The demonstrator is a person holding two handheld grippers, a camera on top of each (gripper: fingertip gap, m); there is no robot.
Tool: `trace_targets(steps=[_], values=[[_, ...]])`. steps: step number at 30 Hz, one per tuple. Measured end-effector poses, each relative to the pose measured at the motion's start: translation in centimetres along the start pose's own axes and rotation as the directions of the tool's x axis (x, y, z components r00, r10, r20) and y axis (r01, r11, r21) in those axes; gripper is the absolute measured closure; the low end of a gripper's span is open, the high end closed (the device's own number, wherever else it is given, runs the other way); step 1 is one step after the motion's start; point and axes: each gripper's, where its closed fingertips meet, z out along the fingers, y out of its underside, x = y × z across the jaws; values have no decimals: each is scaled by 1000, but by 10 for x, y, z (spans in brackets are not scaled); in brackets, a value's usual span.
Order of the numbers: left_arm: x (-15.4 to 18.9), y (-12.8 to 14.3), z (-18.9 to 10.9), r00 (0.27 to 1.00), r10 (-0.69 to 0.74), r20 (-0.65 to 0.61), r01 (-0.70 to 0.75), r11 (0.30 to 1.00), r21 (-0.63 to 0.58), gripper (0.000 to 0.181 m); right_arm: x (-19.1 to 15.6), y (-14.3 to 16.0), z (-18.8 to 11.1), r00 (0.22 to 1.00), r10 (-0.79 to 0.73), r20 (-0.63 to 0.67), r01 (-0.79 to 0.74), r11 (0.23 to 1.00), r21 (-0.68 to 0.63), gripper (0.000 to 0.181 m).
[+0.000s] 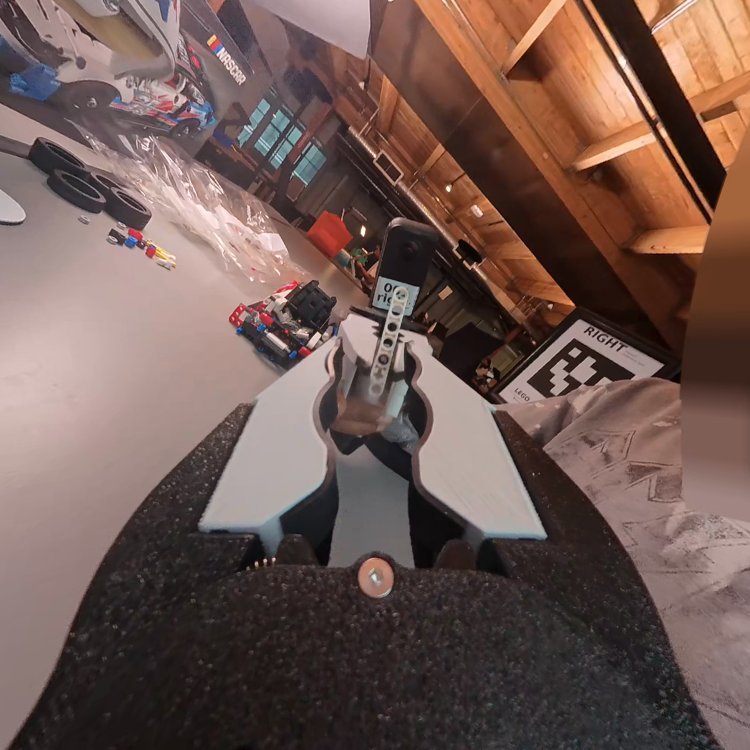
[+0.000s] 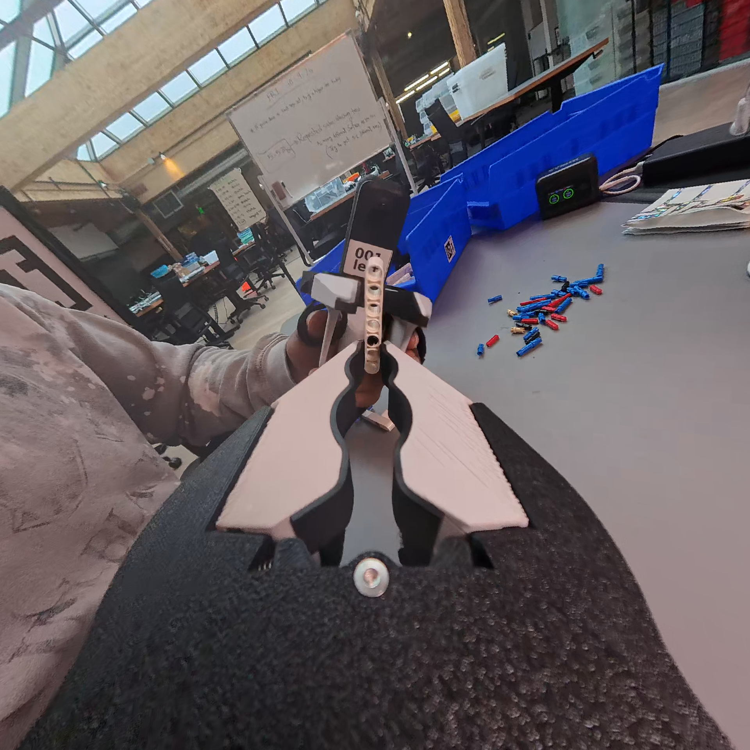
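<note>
- The right tongs [image 2: 371, 349] were closed on the lower end of a white beam with holes [image 2: 373, 300]. The beam stood up past their tips, in the air above the table [image 2: 608, 406].
- The left tongs [image 1: 371, 353] faced them tip to tip. Their jaws were parted, one on each side of the beam [image 1: 389, 328]. In the right wrist view they sat well clear of it, so they did not appear to be clamping it. Whether either jaw touched the beam could not be told.
- A hand [image 2: 308, 337] in a pale patterned sleeve [image 2: 182, 373] held the left tool.
- A partly built toy car [image 1: 284, 320] sat on the table [image 1: 101, 365] beyond the left tongs, apart from the beam. Some of its frame was together, but no wheels showed on it.
- Black tyres [image 1: 81, 186] lay loose farther off, with a few small coloured pieces [image 1: 142, 243] near them and clear plastic bags [image 1: 203, 203] beside those.
- On the right side a loose pile of blue and red pins [image 2: 548, 304] lay on the table, well apart from both tongs.
- Beyond the pins stood blue bins [image 2: 568, 134] and a small black device [image 2: 568, 186], with a folded booklet [image 2: 690, 211] farther to the right.
</note>
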Motion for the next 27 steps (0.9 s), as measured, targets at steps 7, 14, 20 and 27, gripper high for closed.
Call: trace_targets(steps=[7, 14, 20, 27], values=[[10, 18, 6, 993, 116, -26, -118, 985, -125, 176, -7, 1, -13, 999, -1, 53, 3, 1000, -24, 175], [14, 11, 4, 984, 179, 4, -177, 973, -151, 177, -9, -4, -15, 997, -53, 63, 53, 999, -1, 176], [11, -29, -34, 985, 173, 14, -173, 985, -26, 177, 7, -39, -52, 994, -108, -28, 110, 989, 94, 176], [7, 4, -12, 961, 275, 30, -267, 951, -157, 176, -19, -33, -47, 986, -40, 164, 17, 990, 139, 175]])
